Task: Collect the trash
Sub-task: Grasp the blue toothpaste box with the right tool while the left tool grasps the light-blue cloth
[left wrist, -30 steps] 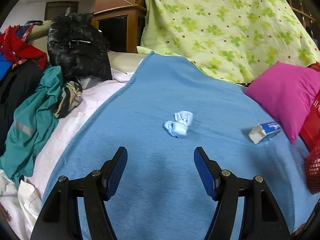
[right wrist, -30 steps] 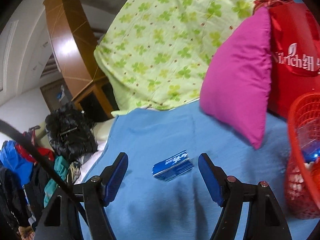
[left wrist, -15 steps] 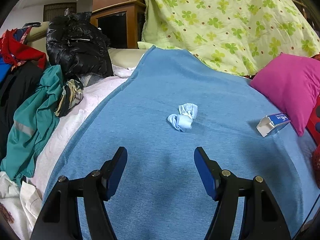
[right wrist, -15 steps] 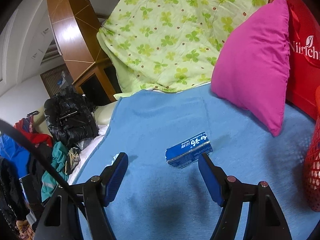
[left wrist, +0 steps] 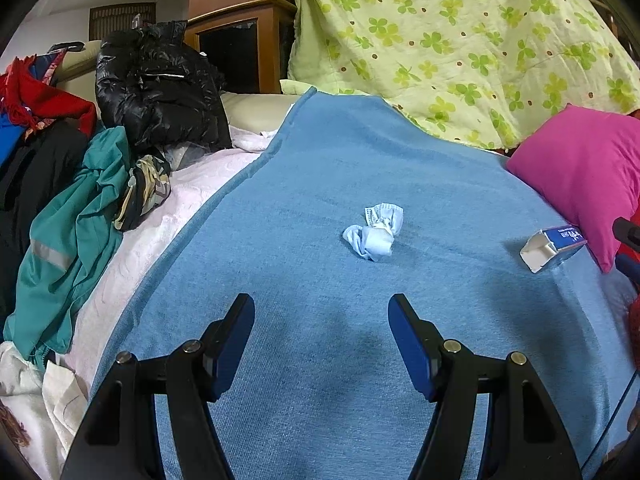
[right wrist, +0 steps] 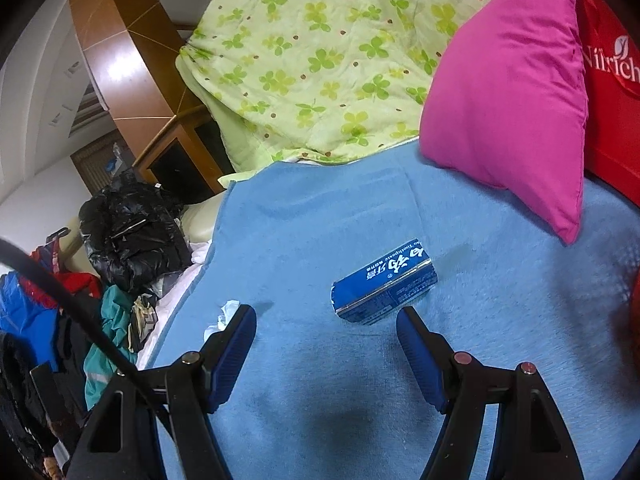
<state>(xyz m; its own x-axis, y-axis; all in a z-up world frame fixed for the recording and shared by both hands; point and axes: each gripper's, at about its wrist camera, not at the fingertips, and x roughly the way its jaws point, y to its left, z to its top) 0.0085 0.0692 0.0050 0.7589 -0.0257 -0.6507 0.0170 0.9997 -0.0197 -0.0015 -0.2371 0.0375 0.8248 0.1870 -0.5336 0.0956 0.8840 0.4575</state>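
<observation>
A crumpled light-blue face mask [left wrist: 374, 232] lies on the blue blanket [left wrist: 320, 168], a little beyond my left gripper [left wrist: 321, 312], which is open and empty. A small blue carton [right wrist: 384, 282] lies on the blanket just beyond my right gripper [right wrist: 326, 322], which is open and empty. The carton's right end is near my right fingertip [right wrist: 406, 320]. The carton also shows at the right of the left wrist view [left wrist: 554, 244], with its white open end facing left. The mask peeks out behind my left finger in the right wrist view [right wrist: 224, 316].
A pink pillow [left wrist: 580, 172] leans at the right, beside a red bag [right wrist: 612, 80]. A green clover quilt [left wrist: 460, 40] is heaped at the back. Clothes and a black jacket [left wrist: 156, 88] pile up on the left. A red basket edge [right wrist: 634, 320] sits far right.
The right gripper has moved toward the carton, which now sits closer and lower between its fingers; the basket slid out of view. The left view shifted slightly; the mask appears farther right.
</observation>
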